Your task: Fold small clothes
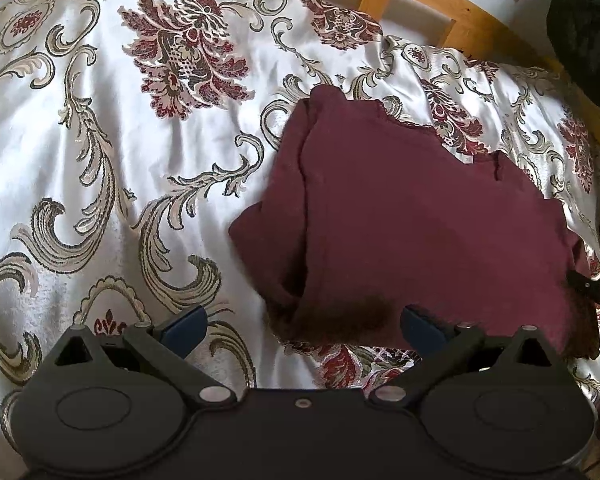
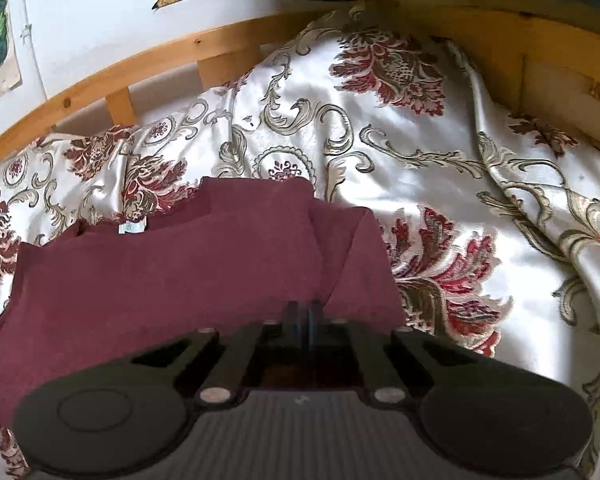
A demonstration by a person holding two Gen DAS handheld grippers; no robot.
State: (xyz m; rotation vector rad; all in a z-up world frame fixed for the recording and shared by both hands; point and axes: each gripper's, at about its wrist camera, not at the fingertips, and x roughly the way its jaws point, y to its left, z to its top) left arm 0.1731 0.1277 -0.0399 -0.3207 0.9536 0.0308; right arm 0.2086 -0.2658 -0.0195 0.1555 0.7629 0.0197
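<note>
So there's a maroon garment lying on a bed with a shiny white bedspread covered in dark red flowers and grey scrolls, and the wooden bed frame curves along the top of the left wrist view, with a white wall and some colourful pictures behind it. In that view the whole left half of the frame is bare bedspread, so plenty of room there, while the garment fills the centre-right and runs almost to the right edge, where a dark object sits in the upper right corner. In the right wrist view the open bedspread is on the right side, a bit rumpled with a big fold running down toward the lower right, and the frame's corner closes it off at upper right. The left gripper has its fingers spread wide; the garment's near edge lies between and just ahead of them, with the right finger over the cloth and the left one over bare bedspread, nothing pinched. The right gripper has its fingers pressed together at the garment's near edge, right beside a fold ridge; can't tell if any cloth is actually caught between them. A small white label shows at the neckline, upper left of the cloth.
</note>
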